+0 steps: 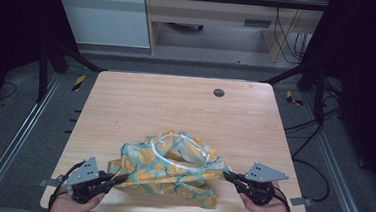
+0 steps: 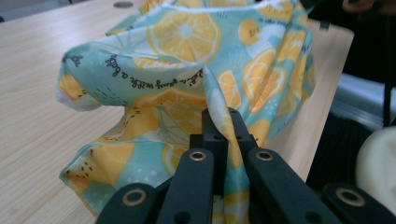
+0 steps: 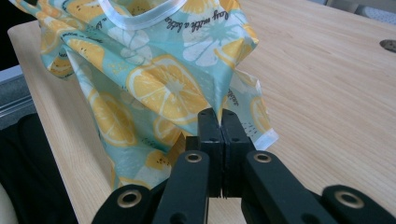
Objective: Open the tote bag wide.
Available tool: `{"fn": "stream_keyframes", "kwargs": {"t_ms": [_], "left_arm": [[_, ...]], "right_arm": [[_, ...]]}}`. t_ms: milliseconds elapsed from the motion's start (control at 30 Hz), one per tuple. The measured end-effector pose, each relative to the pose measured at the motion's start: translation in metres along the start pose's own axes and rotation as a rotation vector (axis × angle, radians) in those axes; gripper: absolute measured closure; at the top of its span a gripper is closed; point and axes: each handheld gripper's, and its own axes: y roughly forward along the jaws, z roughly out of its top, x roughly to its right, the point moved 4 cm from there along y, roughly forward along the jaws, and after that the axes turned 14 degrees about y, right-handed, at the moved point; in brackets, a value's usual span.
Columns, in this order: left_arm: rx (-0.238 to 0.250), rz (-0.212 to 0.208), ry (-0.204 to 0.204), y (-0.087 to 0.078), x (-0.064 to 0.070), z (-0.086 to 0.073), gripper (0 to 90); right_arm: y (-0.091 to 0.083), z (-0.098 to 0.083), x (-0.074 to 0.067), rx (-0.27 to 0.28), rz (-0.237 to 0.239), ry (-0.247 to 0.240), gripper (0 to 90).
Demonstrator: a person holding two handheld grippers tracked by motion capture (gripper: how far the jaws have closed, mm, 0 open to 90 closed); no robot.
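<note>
The cloth (image 1: 171, 167) is pale turquoise, printed all over with orange-yellow lemon slices, small black dashes and lines of black script, and its hem is edged in white binding. The counter (image 1: 140, 107) is light wood with a fine grain and carries one dark grey round plug (image 1: 219, 92). Both tongs, left (image 1: 119, 178) and right (image 1: 227, 176), are black, each topped by a grey plate.

You have one lemon-print cloth (image 1: 171, 167) in front of you, bunched on one wooden surface (image 1: 140, 107). You hold two grippers, the left gripper (image 1: 121, 178) and the right gripper (image 1: 227, 175), each with two black jaws. One round grommet (image 1: 219, 92) sits in the surface's far part.
</note>
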Motion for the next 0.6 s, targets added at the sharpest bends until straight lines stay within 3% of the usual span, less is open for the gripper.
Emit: {"fn": "stream_keyframes", "kwargs": {"t_ms": [133,400,600], "left_arm": [[-0.008,-0.011,0.012,0.002,0.002,0.000,90.0],[0.032,-0.001,-0.005,-0.007,0.000,0.002,90.0],[0.052,-0.023,0.015,-0.013,0.002,0.003,90.0]], "right_arm": [[0.001,-0.001,0.001,-0.008,-0.001,0.002,89.6],[-0.008,0.001,-0.006,0.025,0.011,-0.016,89.6],[-0.015,-0.001,-0.011,0.034,0.048,-0.046,89.7]]}}
